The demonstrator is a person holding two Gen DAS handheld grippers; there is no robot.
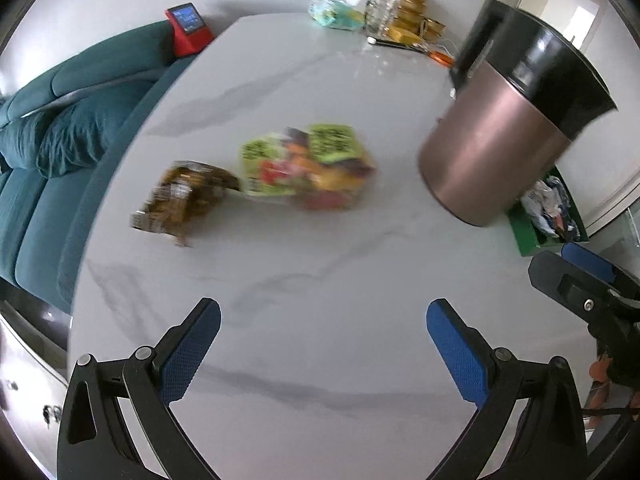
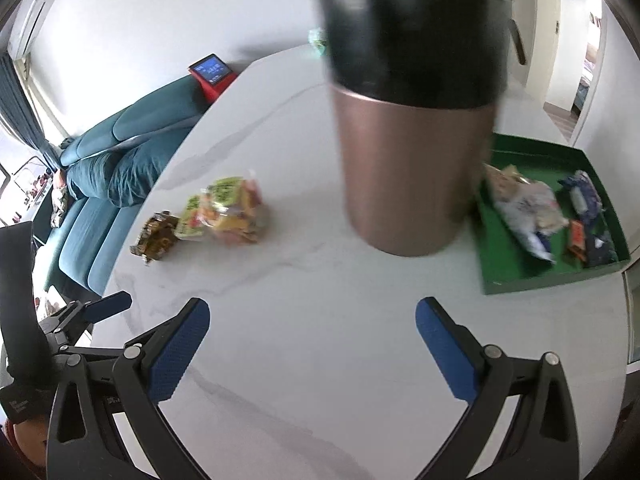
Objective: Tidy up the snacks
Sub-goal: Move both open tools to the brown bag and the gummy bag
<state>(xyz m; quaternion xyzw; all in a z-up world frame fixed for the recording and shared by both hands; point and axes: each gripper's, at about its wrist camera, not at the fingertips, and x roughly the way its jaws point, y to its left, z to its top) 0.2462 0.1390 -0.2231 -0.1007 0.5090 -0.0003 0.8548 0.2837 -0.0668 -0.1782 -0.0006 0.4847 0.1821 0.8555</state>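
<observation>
While several wrapped snacks already lie in the green tray (image 2: 516, 268) at the right side of the white marble table (image 1: 320, 280), among them a pale crinkled bag (image 2: 524, 208) and a dark blue packet (image 2: 584, 196), two items are not yet put away, so I judge the task to be partly done with about two pieces left. The green-and-orange snack bag (image 1: 308, 166) lies near the middle of the table, and the brown snack packet (image 1: 186, 200) lies just beside it on the sofa side, touching or nearly touching it; both are blurred, so their labels cannot be read. A copper-coloured canister with a black lid (image 2: 412, 120) stands between these two snacks and the tray, close against the tray's near corner. The left gripper (image 1: 324, 344) hovers above bare tabletop with its blue-padded jaws spread wide, holding nothing and touching nothing, with the loose snacks ahead of it and well apart. The right gripper (image 2: 312, 340) is likewise spread wide and empty, facing the canister, with the tray off to its right.
</observation>
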